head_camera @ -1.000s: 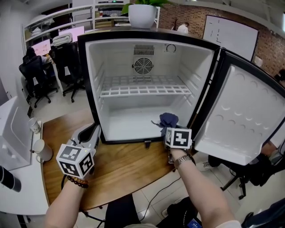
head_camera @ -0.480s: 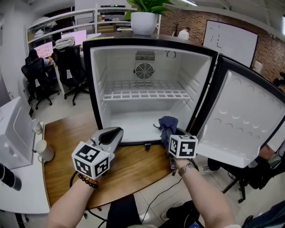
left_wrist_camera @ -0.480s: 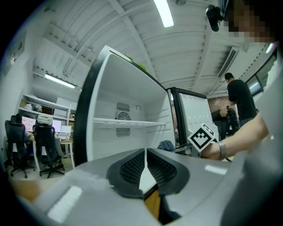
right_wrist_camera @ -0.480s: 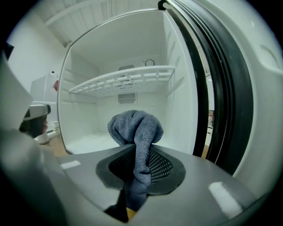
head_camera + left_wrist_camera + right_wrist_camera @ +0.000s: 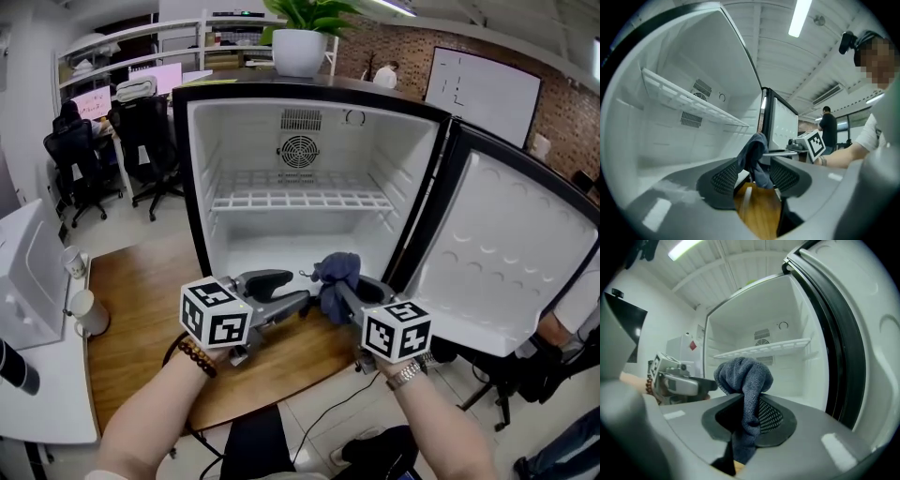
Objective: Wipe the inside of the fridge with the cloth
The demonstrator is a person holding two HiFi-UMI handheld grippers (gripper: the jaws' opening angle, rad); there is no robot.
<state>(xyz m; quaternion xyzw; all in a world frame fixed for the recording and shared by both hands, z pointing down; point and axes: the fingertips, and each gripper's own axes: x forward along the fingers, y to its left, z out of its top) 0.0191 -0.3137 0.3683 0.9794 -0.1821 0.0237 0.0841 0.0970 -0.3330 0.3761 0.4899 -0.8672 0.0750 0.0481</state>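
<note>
Right tongs [image 5: 337, 292] clamped on cloth [image 5: 339, 267]; left tongs [image 5: 298, 288] just opening wide, gripping nothing. Risk: snagging cloth, pulling it loose.

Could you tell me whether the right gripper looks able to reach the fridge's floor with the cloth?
Probably yes: the door stands wide open, and the right gripper, shut on the cloth, points at the fridge's floor with nothing visible between.

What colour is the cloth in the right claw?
Dark blue-grey; the cloth shows best in the right gripper view.
</note>
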